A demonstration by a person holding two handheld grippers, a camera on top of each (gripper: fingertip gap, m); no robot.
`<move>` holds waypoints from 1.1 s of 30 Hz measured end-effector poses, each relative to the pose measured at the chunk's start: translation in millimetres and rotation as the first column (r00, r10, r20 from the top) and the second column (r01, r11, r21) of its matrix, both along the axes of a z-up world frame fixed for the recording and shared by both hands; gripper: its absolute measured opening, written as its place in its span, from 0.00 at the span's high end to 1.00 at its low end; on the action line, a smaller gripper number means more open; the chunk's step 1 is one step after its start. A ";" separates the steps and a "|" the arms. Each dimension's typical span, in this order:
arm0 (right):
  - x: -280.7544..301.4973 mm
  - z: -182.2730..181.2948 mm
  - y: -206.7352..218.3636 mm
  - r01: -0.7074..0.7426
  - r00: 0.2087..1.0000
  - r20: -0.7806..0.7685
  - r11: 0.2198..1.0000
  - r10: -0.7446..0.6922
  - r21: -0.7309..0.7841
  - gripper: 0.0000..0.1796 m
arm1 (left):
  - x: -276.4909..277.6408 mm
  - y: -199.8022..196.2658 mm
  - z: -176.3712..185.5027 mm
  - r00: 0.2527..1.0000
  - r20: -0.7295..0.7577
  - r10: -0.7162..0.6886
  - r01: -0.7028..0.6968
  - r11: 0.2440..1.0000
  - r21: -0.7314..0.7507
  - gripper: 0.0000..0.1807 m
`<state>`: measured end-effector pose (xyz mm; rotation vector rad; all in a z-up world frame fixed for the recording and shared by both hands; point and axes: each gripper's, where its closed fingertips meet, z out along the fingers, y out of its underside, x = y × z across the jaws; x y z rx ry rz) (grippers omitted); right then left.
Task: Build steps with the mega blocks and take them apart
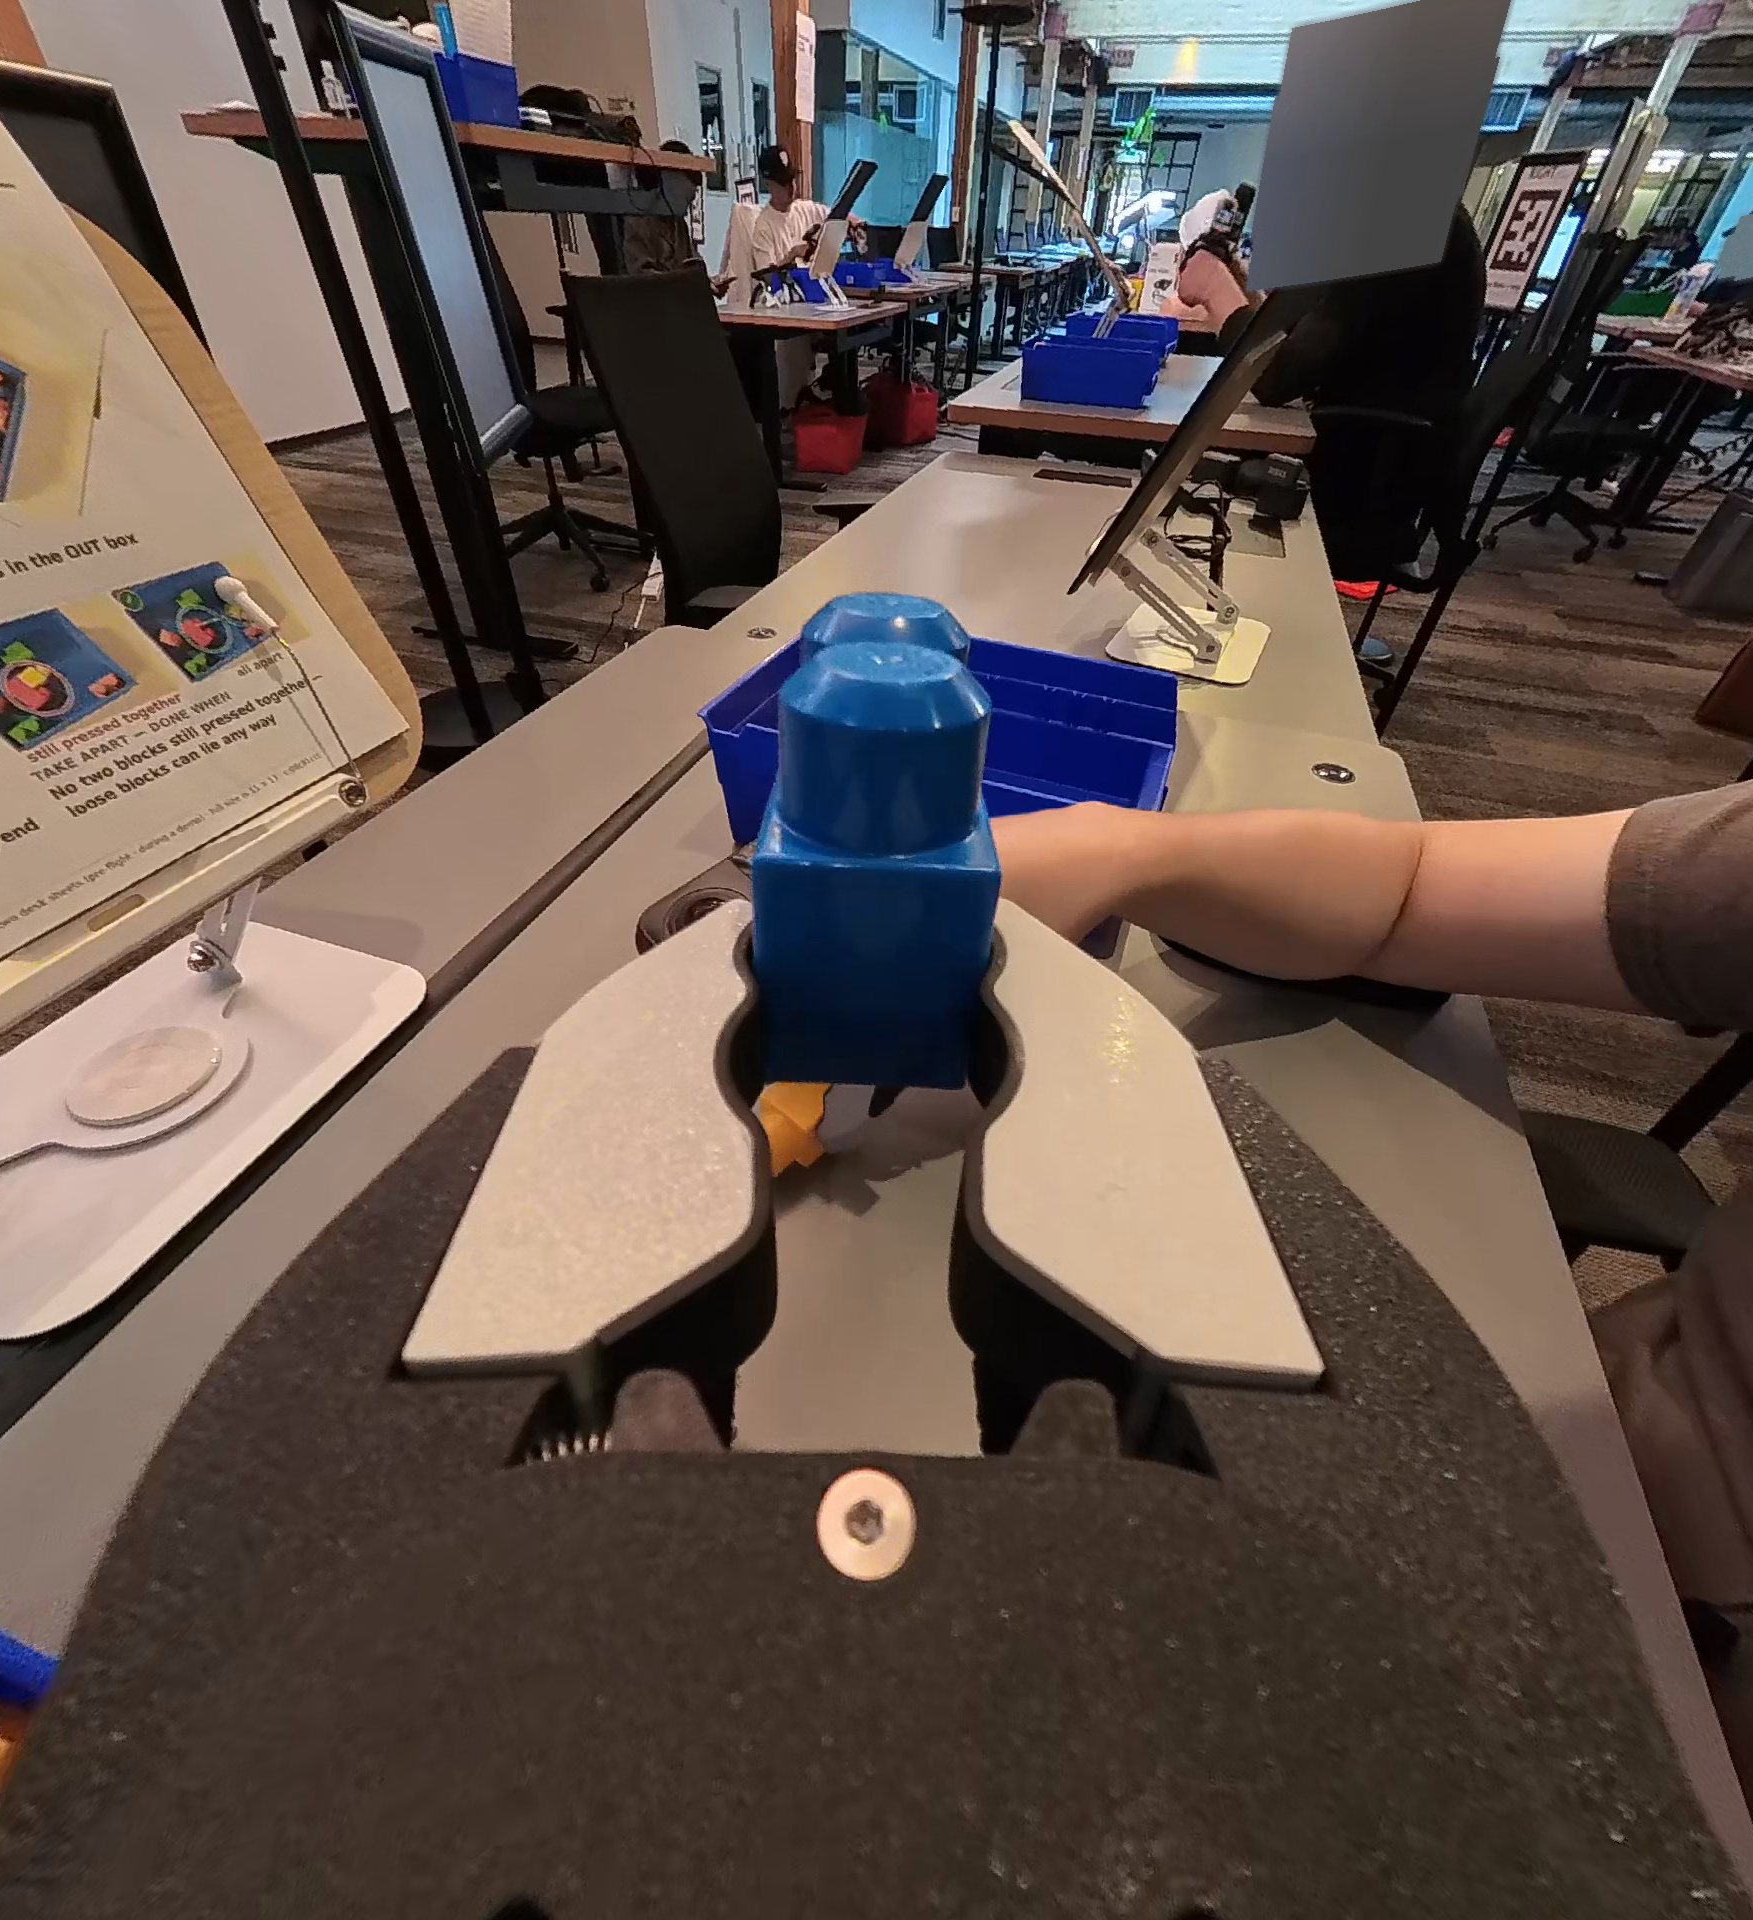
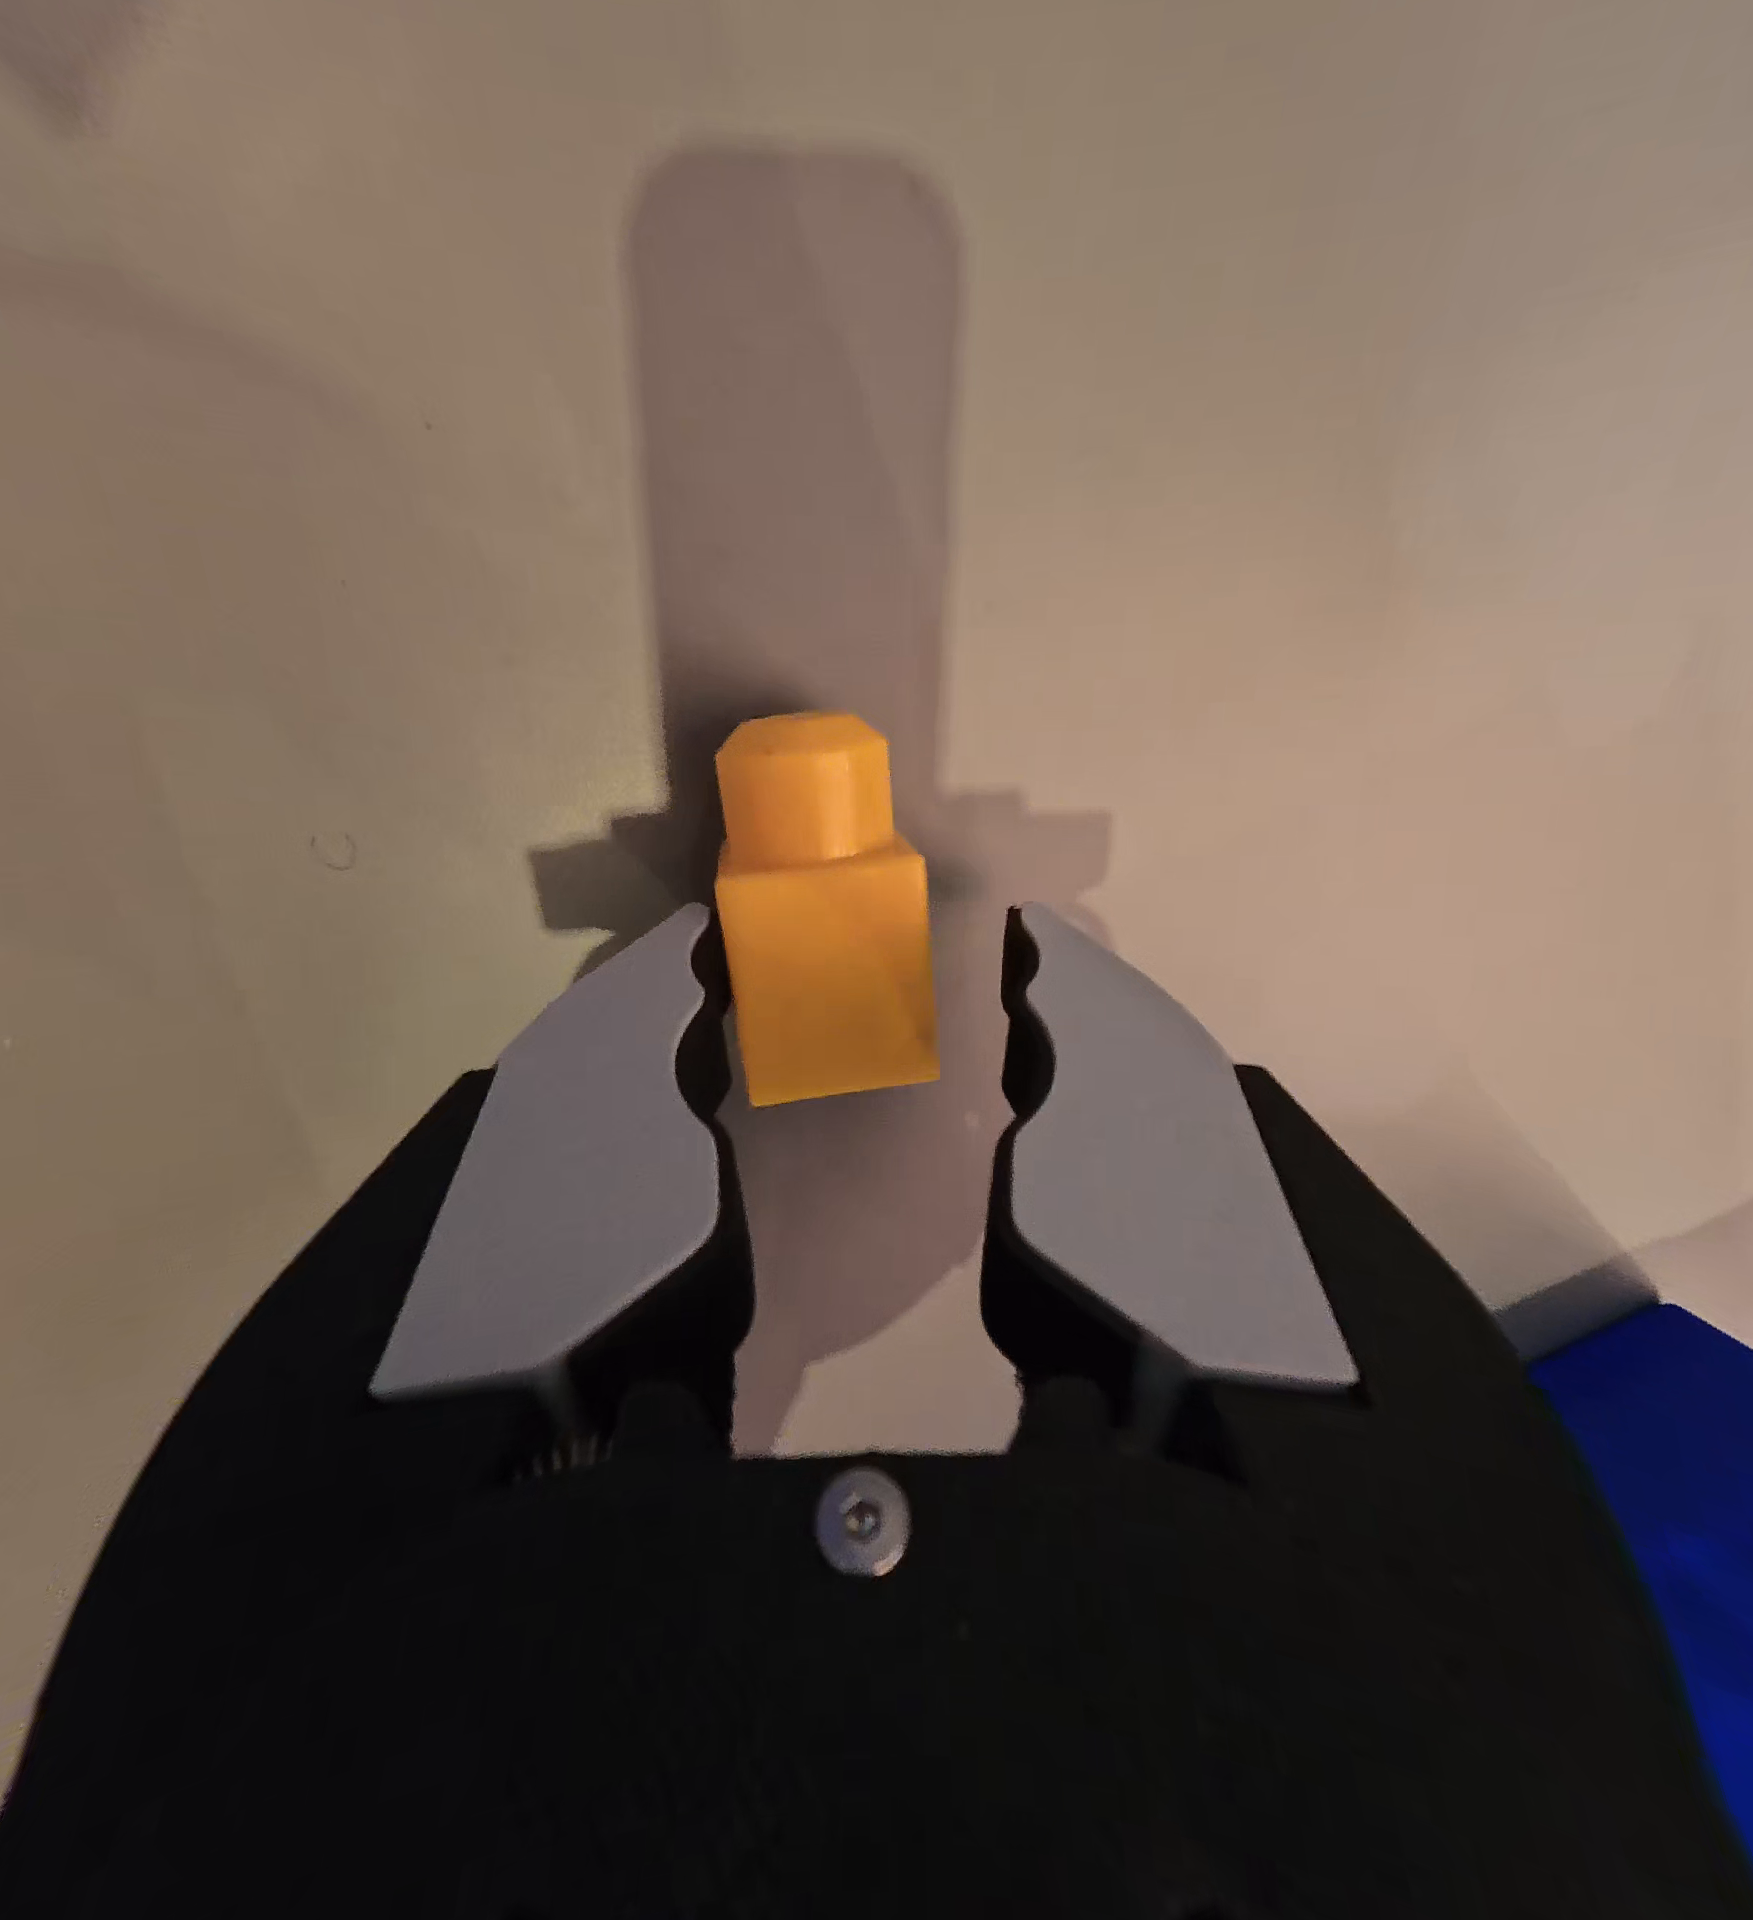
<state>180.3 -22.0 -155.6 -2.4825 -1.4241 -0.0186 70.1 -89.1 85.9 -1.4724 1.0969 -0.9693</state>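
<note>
On my left feed the left gripper (image 1: 874,987) is pinching a blue block (image 1: 874,894) upright, its two studs lined up away from the camera, both fingers pressed to its sides. Under the block I can just see part of an orange block (image 1: 795,1132); most of it is hidden, and I cannot tell whether the two touch. Behind the blue block a blue bin (image 1: 1069,727) sits on the grey worktop (image 1: 498,831); the block covers the bin's near left part, and I cannot see what it holds. A person's forearm (image 1: 1267,894) reaches in from the right edge of the worktop toward the bin, the hand hidden behind the block. On the left side of the worktop an instruction sheet (image 1: 113,582) stands on a white stand (image 1: 186,1070); it carries printed text and photos of coloured blocks, and its left part is cut off by the frame. Farther along the worktop a dark tablet on a folding stand (image 1: 1178,582) leans back. Open worktop lies between the white stand and my gripper.

On my right feed the right gripper (image 2: 856,997) is spread, its fingers standing on either side of a single-stud orange block (image 2: 820,977). The left finger looks just beside or touching the block; the right finger is clearly apart from it. The surface under it is pale and bare, dimly lit, with heavy shadows. A blue edge (image 2: 1703,1475) shows at the lower right, cut off, too little of it to name.
</note>
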 end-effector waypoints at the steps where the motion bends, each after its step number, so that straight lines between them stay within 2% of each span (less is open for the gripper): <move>1: -0.3 0.6 0.3 -0.012 1.000 0.004 1.000 0.012 0.004 0.75 | 0.6 0.2 -1.0 1.000 -0.003 -0.001 0.001 1.000 -0.002 0.80; 2: -0.6 1.1 0.5 -0.024 1.000 0.007 1.000 0.024 0.006 0.79 | 1.3 0.3 -2.0 1.000 -0.006 -0.002 0.002 1.000 -0.004 0.80; 7: 0.7 9.9 -2.6 -0.050 0.998 -0.038 0.998 0.049 -0.027 0.79 | 1.2 2.2 -3.5 1.000 -0.011 0.006 -0.006 1.000 -0.002 0.80; 9: -1.5 32.8 3.8 -0.039 0.987 -0.158 0.999 0.040 0.011 0.79 | -0.3 4.0 -2.9 1.000 -0.002 0.012 -0.012 1.000 -0.003 0.80; 11: -10.4 76.3 11.5 -0.007 0.918 -0.394 0.998 0.033 0.066 0.79 | -0.3 6.3 -4.4 1.000 0.005 0.016 -0.016 1.000 -0.012 0.80; 14: -13.3 163.4 16.3 0.047 0.668 -0.736 0.980 0.112 0.192 0.80 | 3.4 10.7 -10.9 1.000 0.007 0.018 -0.018 0.999 -0.031 0.80; 16: -4.2 212.6 9.2 0.066 0.491 -0.843 0.956 0.217 0.285 0.80 | 9.9 10.0 -15.9 1.000 0.020 -0.008 0.009 0.999 -0.042 0.80; 19: 5.8 254.7 -14.0 0.016 0.270 -0.906 0.939 0.326 0.343 0.80 | 22.9 9.8 -26.3 0.999 0.031 -0.037 0.039 0.998 -0.058 0.80; 22: 6.0 282.4 -35.8 -0.037 0.036 -0.942 0.942 0.334 0.333 0.80 | 39.2 7.9 -38.7 0.996 0.056 -0.071 0.078 0.990 -0.121 0.80; 24: 1.4 292.4 -47.9 -0.069 -0.064 -0.942 0.940 0.329 0.333 0.80 | 49.9 6.4 -45.4 0.993 0.079 -0.088 0.099 0.982 -0.158 0.80; 27: -12.8 290.8 -55.2 -0.063 -0.095 -0.942 0.942 0.323 0.330 0.80 | 61.4 1.9 -49.8 0.988 0.105 -0.110 0.129 0.974 -0.189 0.80; 33: -40.3 269.0 -58.5 -0.090 -0.047 -0.954 0.950 0.297 0.300 0.80 | 69.6 -8.0 -45.7 0.980 0.134 -0.144 0.169 0.965 -0.199 0.80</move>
